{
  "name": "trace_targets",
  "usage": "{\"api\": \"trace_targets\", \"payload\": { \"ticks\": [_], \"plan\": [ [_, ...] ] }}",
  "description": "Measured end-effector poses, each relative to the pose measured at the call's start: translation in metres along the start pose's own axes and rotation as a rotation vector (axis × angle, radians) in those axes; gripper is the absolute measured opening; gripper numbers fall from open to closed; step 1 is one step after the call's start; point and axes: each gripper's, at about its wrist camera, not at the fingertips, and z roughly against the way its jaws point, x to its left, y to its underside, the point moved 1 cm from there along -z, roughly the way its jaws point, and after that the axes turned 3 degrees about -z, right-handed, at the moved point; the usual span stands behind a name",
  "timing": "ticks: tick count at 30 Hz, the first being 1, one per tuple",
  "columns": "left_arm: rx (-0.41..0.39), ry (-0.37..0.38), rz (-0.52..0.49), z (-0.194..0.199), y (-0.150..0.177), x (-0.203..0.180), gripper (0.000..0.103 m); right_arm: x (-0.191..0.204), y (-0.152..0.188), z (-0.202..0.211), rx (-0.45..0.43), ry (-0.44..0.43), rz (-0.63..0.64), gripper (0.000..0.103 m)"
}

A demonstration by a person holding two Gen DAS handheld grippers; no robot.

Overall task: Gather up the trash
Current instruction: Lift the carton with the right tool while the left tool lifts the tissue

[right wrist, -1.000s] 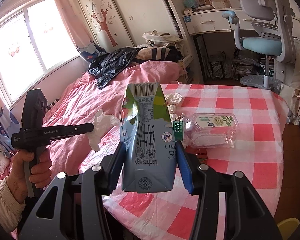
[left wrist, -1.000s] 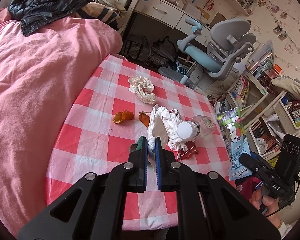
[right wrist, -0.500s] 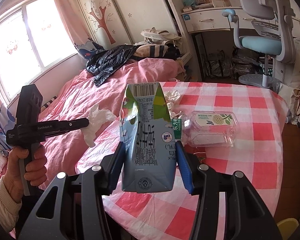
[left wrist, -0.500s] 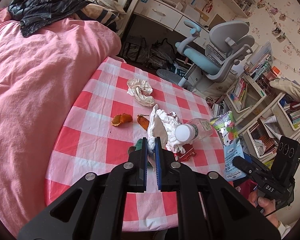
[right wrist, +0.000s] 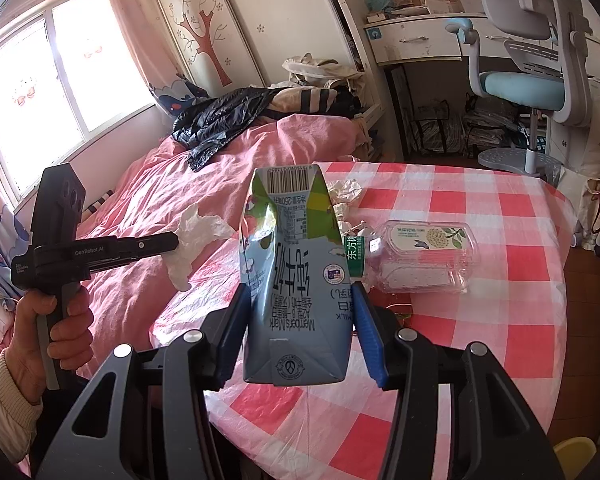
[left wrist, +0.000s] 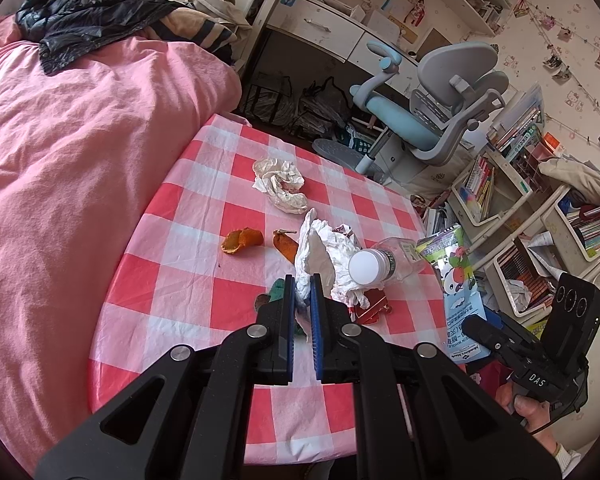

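Observation:
My left gripper is shut on a crumpled white tissue and holds it above the red-and-white checked table. It also shows in the right wrist view, off the table's left edge with the tissue hanging from it. My right gripper is shut on a blue-and-green milk carton, held upright above the table's near edge; the carton also shows in the left wrist view. On the table lie a clear plastic bottle, crumpled paper, orange peel and a red wrapper.
A pink bed borders the table's left side, with a black jacket on it. A grey-and-blue desk chair and a white desk stand beyond the table. Cluttered bookshelves fill the right.
Both grippers have risen and drawn back slightly from the table with their loads. The left gripper with the tissue has moved up and left in the right wrist view.

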Motion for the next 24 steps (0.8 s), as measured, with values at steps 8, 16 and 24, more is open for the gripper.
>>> {"api": "trace_targets", "payload": {
  "ticks": [8,16,24],
  "plan": [
    [-0.001,0.001,0.0,-0.0002,0.0004,0.0003,0.007,0.0002,0.0,-0.0001,-0.001,-0.001,-0.001,0.05],
    [-0.001,0.001,0.0,-0.0007,0.0004,0.0005,0.007,0.0015,0.0039,-0.0031,0.009,0.0,0.009,0.05],
    [-0.003,0.004,0.0,-0.001,-0.0006,0.0001,0.007,0.0024,0.0032,-0.0028,0.009,-0.001,0.013,0.05]
  ]
}}
